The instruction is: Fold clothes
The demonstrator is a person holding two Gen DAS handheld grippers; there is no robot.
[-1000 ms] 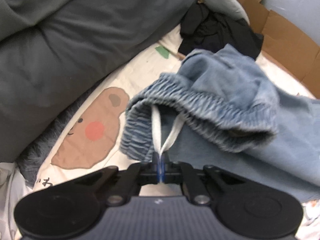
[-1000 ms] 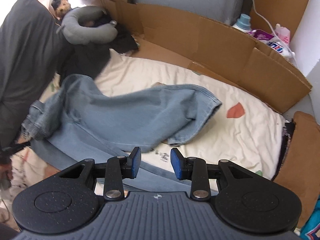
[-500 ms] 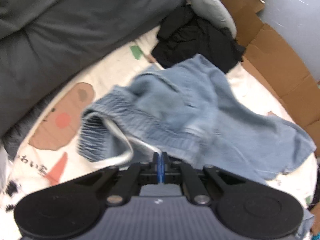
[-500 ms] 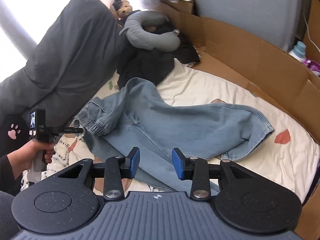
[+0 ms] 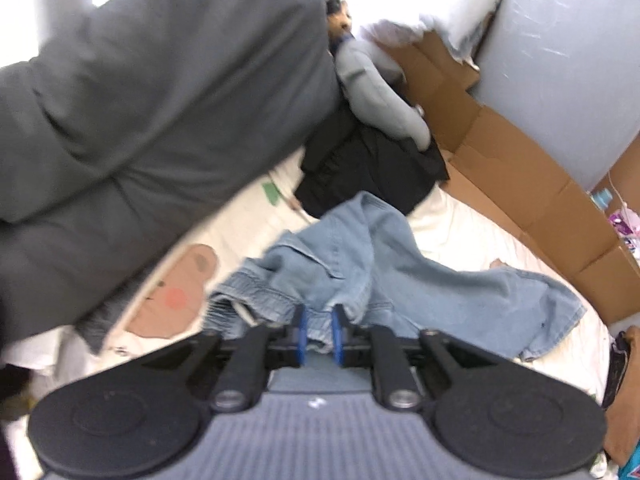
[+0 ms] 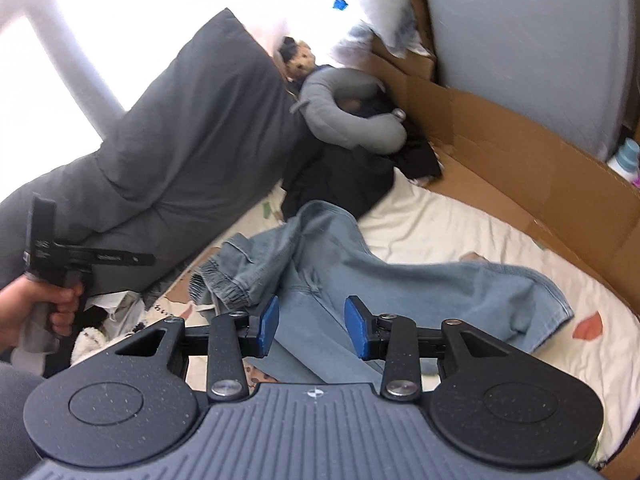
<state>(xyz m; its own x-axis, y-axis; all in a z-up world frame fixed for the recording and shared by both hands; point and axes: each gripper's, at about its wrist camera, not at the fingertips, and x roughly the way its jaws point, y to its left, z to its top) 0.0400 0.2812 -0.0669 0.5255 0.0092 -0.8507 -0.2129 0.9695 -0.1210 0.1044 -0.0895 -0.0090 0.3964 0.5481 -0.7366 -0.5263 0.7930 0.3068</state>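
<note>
Light blue jeans [image 5: 380, 264] lie crumpled on the cream bed sheet [image 5: 460, 232], elastic waistband [image 5: 248, 304] to the left and one leg stretched to the right. My left gripper [image 5: 318, 334] hovers well above the waistband; its jaws are opening and nothing is between them. The white drawstring [image 5: 246, 314] lies loose by the waistband. The right wrist view shows the left gripper [image 6: 148, 259] held up in a hand at the left, clear of the jeans [image 6: 360, 276]. My right gripper [image 6: 311, 326] hangs above the jeans, its jaws opening, with nothing between its blue pads [image 6: 267, 322].
A big dark grey duvet [image 5: 140, 100] fills the left side. Black clothes [image 5: 372, 172] and a grey neck pillow [image 6: 344, 120] lie at the head of the bed. A cardboard wall [image 6: 520, 160] runs along the right edge. A bear print [image 5: 180, 296] marks the sheet.
My left gripper let go of the white drawstring, parted its jaws and rose well above the bed; the waistband dropped back. My right gripper rose, rolled and widened slightly.
</note>
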